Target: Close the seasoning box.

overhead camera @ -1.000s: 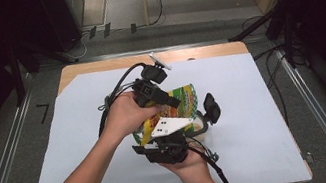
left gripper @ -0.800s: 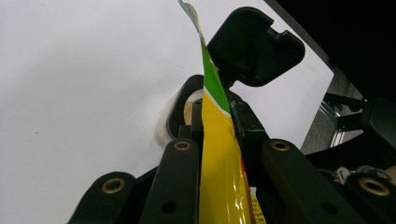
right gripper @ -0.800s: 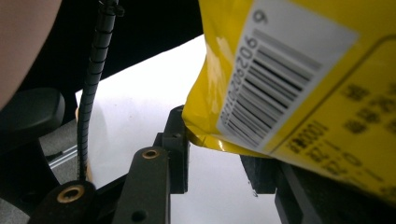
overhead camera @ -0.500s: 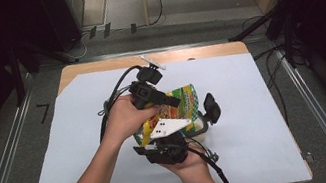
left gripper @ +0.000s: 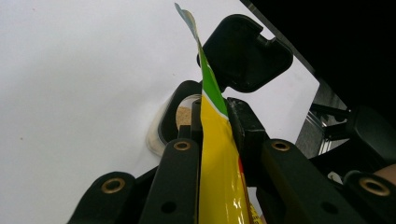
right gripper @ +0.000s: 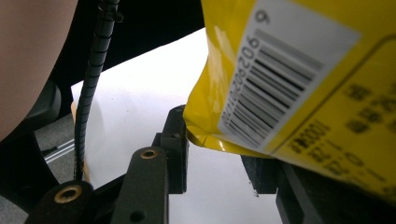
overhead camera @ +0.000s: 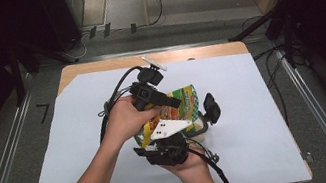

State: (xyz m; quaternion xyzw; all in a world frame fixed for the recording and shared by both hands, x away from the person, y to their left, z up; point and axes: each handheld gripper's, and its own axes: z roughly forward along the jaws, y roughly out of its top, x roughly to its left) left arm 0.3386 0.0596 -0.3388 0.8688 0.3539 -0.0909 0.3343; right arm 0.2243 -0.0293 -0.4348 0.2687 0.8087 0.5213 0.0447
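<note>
A yellow and green snack bag [overhead camera: 183, 99] hangs above the middle of the table. My left gripper [overhead camera: 173, 104] holds it from the left, and in the left gripper view the left gripper [left gripper: 215, 109] is shut on the thin bag [left gripper: 219, 163]. Past it stands a clear jar [left gripper: 156, 135] of tan powder, its black flip lid [left gripper: 245, 51] swung open. In the high view the jar [overhead camera: 200, 128] and lid [overhead camera: 211, 107] sit right of the bag. My right gripper [overhead camera: 159, 140] comes from the near side; its jaws stand apart [right gripper: 217, 149] with the bag's lower corner [right gripper: 205, 135] between them.
White paper [overhead camera: 257, 120] covers the wooden table [overhead camera: 205, 52]. Cables trail from both grippers across the paper. Metal rails [overhead camera: 6, 165] run along the table's left and right sides, with dark equipment and floor cables beyond the far edge.
</note>
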